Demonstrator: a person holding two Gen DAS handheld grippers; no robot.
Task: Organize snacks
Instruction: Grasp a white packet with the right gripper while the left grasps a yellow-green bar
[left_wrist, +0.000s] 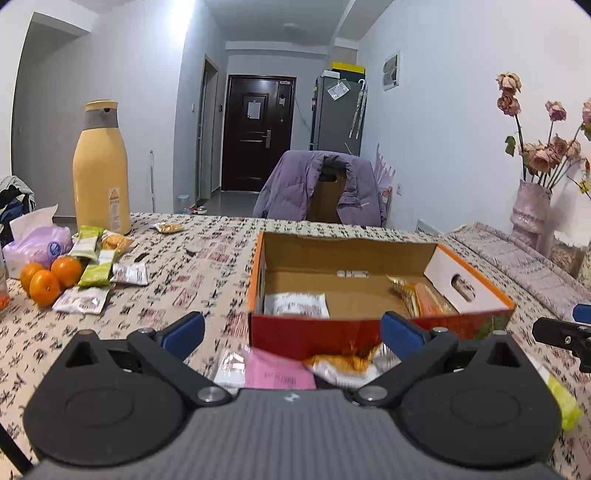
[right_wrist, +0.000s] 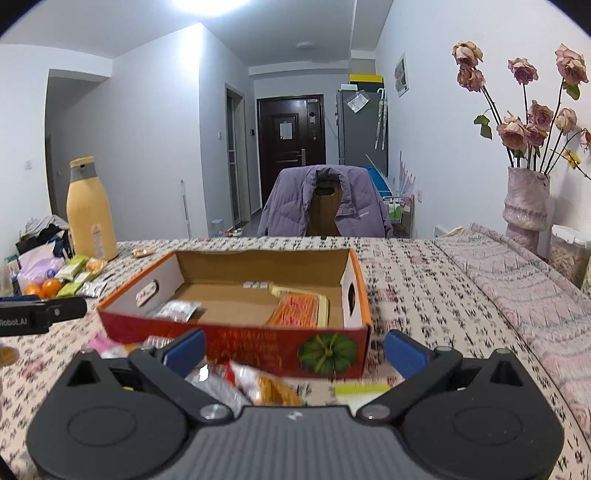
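Both grippers are wide open and hold nothing. The left gripper (left_wrist: 291, 330) hangs over a crinkly orange and white snack bag (left_wrist: 345, 363) lying just below its jaws, nearer its right finger. The open cardboard box with red sides (left_wrist: 314, 334) sits right behind it, straight ahead. The right gripper (right_wrist: 293, 349) waits close by.

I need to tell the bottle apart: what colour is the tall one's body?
Pale yellow, with a grey band; the bottle shows best in the left wrist view.
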